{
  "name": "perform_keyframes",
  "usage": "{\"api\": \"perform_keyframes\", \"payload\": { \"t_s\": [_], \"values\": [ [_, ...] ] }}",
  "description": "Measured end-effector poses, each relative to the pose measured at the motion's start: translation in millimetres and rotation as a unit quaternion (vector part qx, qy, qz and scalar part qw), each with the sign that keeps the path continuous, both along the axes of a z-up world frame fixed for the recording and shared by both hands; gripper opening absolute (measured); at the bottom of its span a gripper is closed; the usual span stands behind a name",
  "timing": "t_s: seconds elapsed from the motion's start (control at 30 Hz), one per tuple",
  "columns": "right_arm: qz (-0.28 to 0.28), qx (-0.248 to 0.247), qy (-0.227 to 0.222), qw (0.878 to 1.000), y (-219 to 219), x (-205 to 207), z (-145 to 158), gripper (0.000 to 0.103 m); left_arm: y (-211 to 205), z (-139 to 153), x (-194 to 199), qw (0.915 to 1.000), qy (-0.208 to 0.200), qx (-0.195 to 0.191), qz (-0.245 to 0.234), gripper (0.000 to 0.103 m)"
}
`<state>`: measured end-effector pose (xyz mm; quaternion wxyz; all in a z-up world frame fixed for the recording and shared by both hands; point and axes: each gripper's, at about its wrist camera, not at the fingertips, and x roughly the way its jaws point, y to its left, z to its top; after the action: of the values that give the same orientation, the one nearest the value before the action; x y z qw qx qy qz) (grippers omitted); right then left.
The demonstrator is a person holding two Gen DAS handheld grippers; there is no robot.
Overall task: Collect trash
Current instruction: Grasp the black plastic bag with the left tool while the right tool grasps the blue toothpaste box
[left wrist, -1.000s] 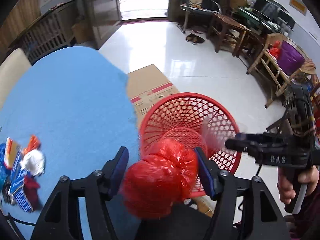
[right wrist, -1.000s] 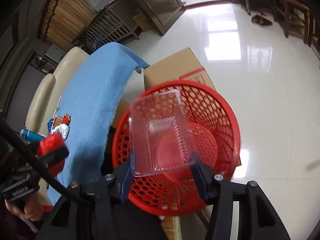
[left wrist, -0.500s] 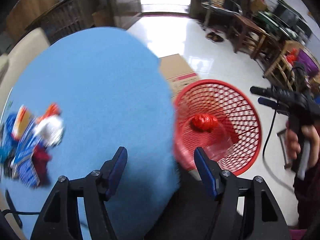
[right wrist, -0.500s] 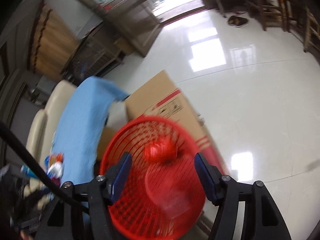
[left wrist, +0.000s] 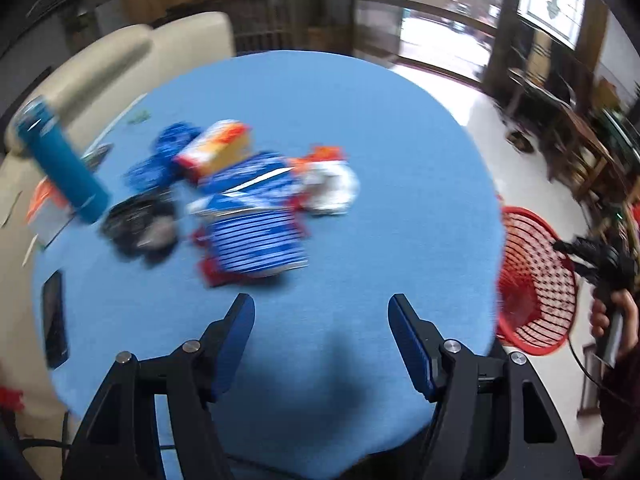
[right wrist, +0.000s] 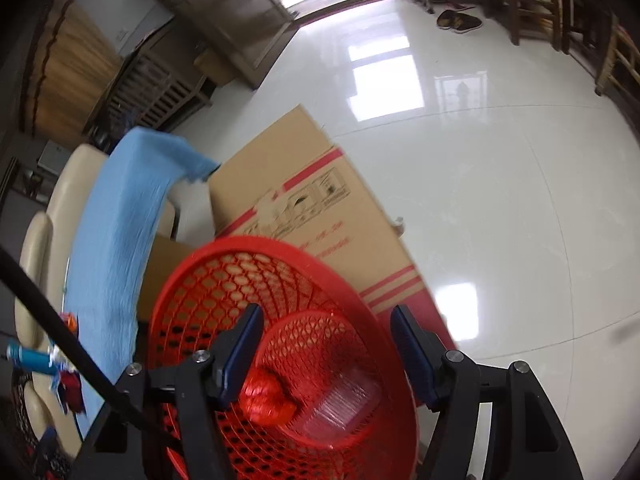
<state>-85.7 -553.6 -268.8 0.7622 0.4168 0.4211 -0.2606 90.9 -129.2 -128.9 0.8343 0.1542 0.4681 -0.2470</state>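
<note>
Only the right wrist view looks into the red plastic mesh basket: a crumpled red plastic bag and a clear plastic tray lie inside, between the spread, empty right tongs. The left tongs, also spread and empty, hover over the blue tablecloth, with blurred blue-and-white wrappers ahead.

Red bag inside red basket

Matt blue cloth, perforated red plastic basket, crinkly glossy red bag, brown cardboard box, polished floor tiles.
</note>
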Motion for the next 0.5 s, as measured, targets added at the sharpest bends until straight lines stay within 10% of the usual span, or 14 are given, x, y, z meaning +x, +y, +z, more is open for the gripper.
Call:
{"api": "perform_keyframes", "payload": {
  "t_s": [0.2,0.33,0.5],
  "values": [
    [-0.016,-0.046,0.034,0.998,8,-4,19,0.07,80,-1,31,0.9965,-0.015,0.001,0.082,0.07],
    [-0.029,-0.163,0.033,0.986,25,6,78,0.07,131,1,56,0.9891,-0.015,-0.014,0.146,0.07],
    [0.091,-0.156,-0.032,0.983,93,63,129,0.071,172,3,80,0.9791,-0.014,-0.045,0.198,0.072]
  ]
}}
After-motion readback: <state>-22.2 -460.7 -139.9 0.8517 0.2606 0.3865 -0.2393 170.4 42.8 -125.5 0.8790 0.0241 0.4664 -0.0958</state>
